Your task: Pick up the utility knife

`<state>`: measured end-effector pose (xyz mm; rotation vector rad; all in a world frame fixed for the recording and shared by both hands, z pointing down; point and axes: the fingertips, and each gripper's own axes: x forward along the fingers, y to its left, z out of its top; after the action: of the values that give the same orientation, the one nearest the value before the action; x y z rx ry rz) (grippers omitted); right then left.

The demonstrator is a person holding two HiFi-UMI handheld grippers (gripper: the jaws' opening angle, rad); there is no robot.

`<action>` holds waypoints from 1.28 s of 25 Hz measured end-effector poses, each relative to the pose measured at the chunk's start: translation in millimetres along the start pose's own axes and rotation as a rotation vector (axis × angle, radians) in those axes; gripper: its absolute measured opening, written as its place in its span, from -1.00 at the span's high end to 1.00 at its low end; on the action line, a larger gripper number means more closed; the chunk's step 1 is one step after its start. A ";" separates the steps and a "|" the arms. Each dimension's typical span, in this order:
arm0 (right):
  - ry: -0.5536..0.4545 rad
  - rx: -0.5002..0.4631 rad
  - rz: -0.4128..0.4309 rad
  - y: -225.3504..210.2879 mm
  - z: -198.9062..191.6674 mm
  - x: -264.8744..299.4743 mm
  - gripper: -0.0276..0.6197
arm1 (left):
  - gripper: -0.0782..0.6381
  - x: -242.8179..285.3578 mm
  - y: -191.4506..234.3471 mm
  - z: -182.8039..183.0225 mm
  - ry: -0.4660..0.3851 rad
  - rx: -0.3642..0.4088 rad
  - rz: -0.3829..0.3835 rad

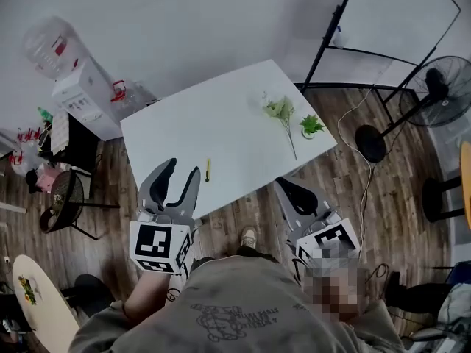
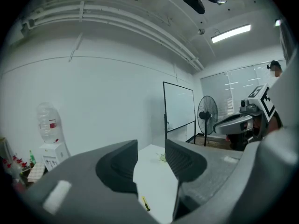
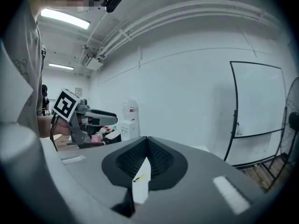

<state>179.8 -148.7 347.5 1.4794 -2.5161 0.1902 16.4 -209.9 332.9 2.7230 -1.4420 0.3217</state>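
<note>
The utility knife (image 1: 208, 170) is small and yellow and lies on the white table (image 1: 221, 116) near its front edge. My left gripper (image 1: 181, 169) hangs open just left of the knife, at the table's edge, with nothing between its fingers. The left gripper view looks through its jaws (image 2: 152, 153) down at the knife (image 2: 145, 203) on the tabletop. My right gripper (image 1: 293, 191) is held off the table's front right side, above the floor, jaws shut and empty. The knife (image 3: 139, 177) shows in the right gripper view through a thin wedge below the closed tips (image 3: 146, 143).
An artificial flower sprig (image 1: 282, 112) and a green leaf piece (image 1: 311, 126) lie at the table's right end. A water dispenser (image 1: 85, 94) and a chair (image 1: 70, 197) stand to the left. A standing fan (image 1: 441, 87) and a whiteboard frame (image 1: 346, 28) are on the right.
</note>
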 end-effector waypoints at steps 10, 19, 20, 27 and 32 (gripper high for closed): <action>-0.020 0.021 0.161 -24.8 2.5 36.1 0.83 | 0.27 14.0 8.4 -2.2 0.036 -0.049 0.117; -0.021 0.051 0.199 -17.7 16.2 59.3 0.83 | 0.27 9.4 36.9 4.4 0.035 -0.085 0.147; -0.025 0.045 0.196 -15.6 20.2 62.2 0.83 | 0.27 7.1 41.9 7.4 0.031 -0.083 0.148; -0.024 0.058 0.162 -8.1 25.0 84.7 0.83 | 0.26 7.0 68.7 5.0 0.040 -0.090 0.157; 0.008 0.067 0.161 -1.0 15.7 97.9 0.83 | 0.26 20.9 82.5 -16.4 0.075 -0.151 0.137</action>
<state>132.7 -235.4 356.8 1.2959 -2.6463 0.3086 -42.7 -271.5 348.3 2.4740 -1.5671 0.3037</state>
